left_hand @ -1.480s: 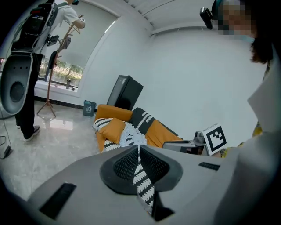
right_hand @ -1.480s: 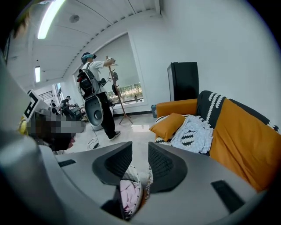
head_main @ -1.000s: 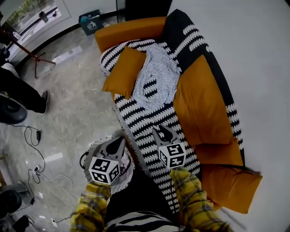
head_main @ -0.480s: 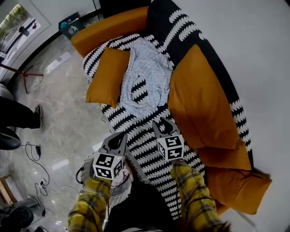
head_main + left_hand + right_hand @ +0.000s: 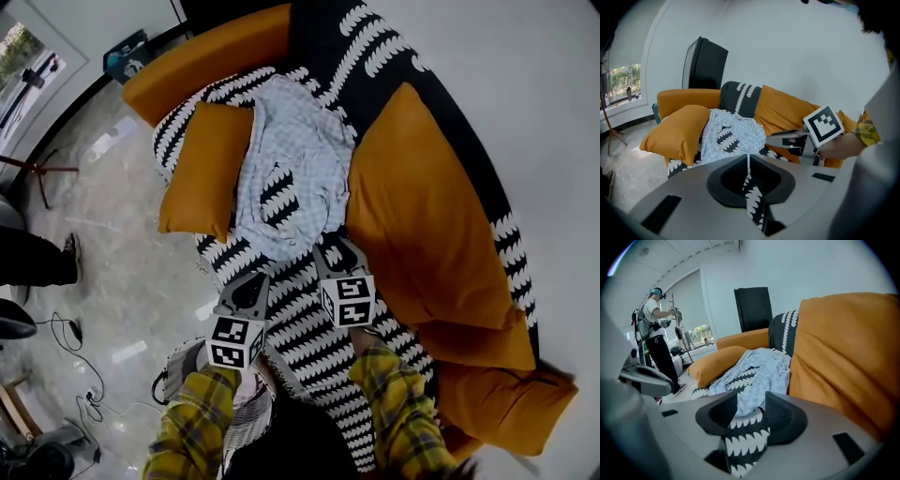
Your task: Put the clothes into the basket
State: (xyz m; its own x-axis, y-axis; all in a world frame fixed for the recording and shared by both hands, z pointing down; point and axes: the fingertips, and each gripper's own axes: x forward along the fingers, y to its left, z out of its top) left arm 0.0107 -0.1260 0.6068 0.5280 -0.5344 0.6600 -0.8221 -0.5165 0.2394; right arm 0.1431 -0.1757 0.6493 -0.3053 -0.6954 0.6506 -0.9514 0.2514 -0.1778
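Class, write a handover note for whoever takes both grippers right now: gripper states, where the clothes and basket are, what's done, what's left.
Left gripper: shut, empty, near the sofa's front edge.
Right gripper: jaws apart, just been opening, empty, pointing at the shirt.
Shirt: spread on the sofa seat, untouched.
Basket: low by the person's legs, mostly hidden; contents unclear.
Done: nothing that shows.
Left: grasp the shirt, carry it to the basket, drop it in.

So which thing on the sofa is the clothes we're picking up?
Find the orange sofa with the black-and-white patterned cover. On its seat, between the small orange pillow and the big orange back cushion, lies a crumpled shirt. It is the only pale, finely checked thing there.
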